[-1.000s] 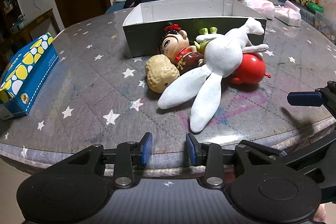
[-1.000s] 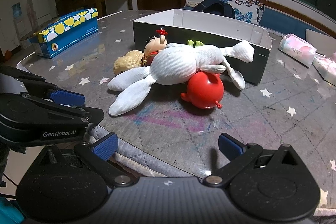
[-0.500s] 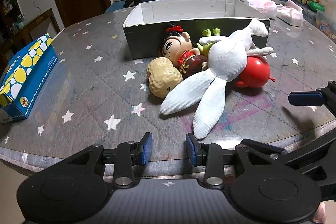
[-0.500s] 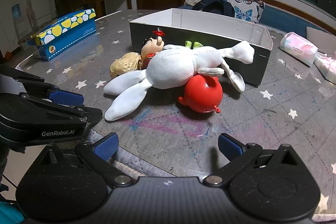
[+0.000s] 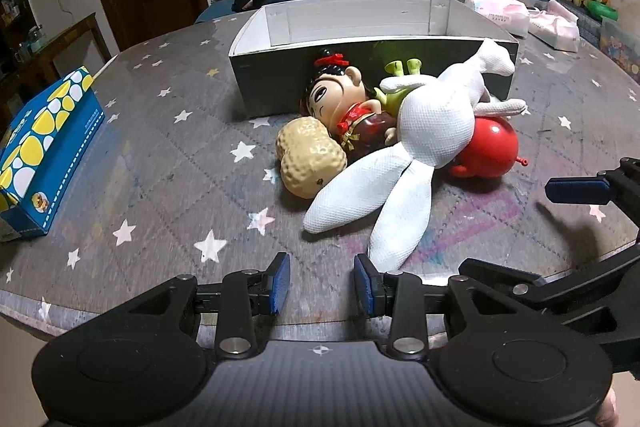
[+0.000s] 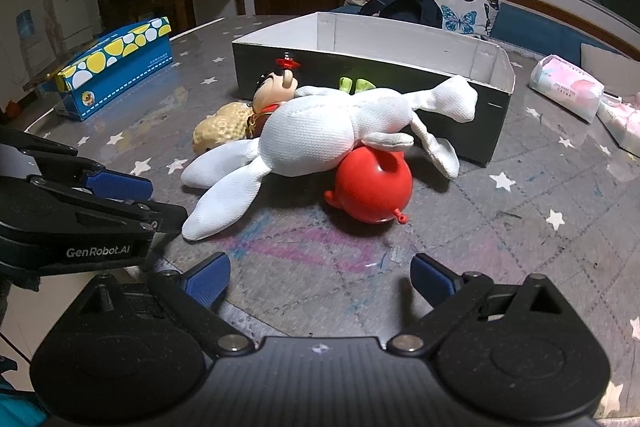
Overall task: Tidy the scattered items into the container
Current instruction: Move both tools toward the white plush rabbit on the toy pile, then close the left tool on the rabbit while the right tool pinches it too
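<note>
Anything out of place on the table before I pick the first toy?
Nothing damaged or spilled. The toys lie heaped against the box's outer wall: the white plush sprawls over the red ball toy and the doll, with the peanut toy alongside. The box looks empty. Both tongs are open, holding nothing.

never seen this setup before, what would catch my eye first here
A floppy white plush toy sprawls over a heap of toys mid-table, lying on a shiny red ball toy with a big-headed doll beside it. Just behind the heap stands the open grey box, and both blue-tipped tongs hover open at the near edge.
</note>
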`<state>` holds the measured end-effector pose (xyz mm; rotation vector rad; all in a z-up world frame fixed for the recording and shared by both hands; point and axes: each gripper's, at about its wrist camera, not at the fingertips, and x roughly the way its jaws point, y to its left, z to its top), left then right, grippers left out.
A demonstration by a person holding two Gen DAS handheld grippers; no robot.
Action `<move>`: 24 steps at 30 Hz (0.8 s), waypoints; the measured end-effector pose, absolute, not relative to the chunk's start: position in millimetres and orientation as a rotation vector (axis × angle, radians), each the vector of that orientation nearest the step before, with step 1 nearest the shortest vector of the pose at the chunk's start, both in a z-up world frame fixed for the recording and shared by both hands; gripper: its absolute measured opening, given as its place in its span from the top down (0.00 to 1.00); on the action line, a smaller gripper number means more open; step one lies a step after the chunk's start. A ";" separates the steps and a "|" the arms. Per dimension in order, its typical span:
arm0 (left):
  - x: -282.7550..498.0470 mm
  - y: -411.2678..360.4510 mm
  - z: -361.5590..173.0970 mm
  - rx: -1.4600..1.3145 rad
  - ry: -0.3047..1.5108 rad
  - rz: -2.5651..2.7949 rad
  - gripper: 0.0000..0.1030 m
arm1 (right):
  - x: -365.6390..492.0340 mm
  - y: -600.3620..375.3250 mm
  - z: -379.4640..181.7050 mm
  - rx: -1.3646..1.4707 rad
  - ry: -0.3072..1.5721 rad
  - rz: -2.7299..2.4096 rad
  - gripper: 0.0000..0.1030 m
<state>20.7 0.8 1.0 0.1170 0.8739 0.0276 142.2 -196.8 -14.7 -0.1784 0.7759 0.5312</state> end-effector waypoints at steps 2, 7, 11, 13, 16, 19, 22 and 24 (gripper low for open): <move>22.0 1.1 2.1 0.115 0.873 0.027 0.63 | 144.0 -196.9 -13.9 -0.178 0.775 0.532 0.05; 25.5 1.9 4.8 0.112 0.873 0.026 0.63 | 145.6 -197.2 -13.6 -0.176 0.776 0.530 0.05; 29.3 2.1 8.4 0.112 0.868 0.021 0.63 | 151.7 -198.0 -11.0 -0.170 0.778 0.529 0.05; 31.5 1.7 8.7 0.112 0.870 0.020 0.63 | 153.2 -198.0 -10.6 -0.171 0.778 0.529 0.05; 33.4 1.1 8.4 0.115 0.876 0.021 0.63 | 154.6 -198.2 -10.2 -0.169 0.778 0.529 0.05; 35.8 0.5 9.1 0.120 0.879 0.022 0.63 | 160.1 -197.8 -8.9 -0.165 0.778 0.528 0.05; 37.7 0.6 10.4 0.121 0.877 0.021 0.63 | 163.7 -198.2 -7.7 -0.163 0.775 0.528 0.05; 38.0 0.6 10.7 0.121 0.877 0.020 0.63 | 165.7 -198.9 -7.4 -0.160 0.774 0.526 0.05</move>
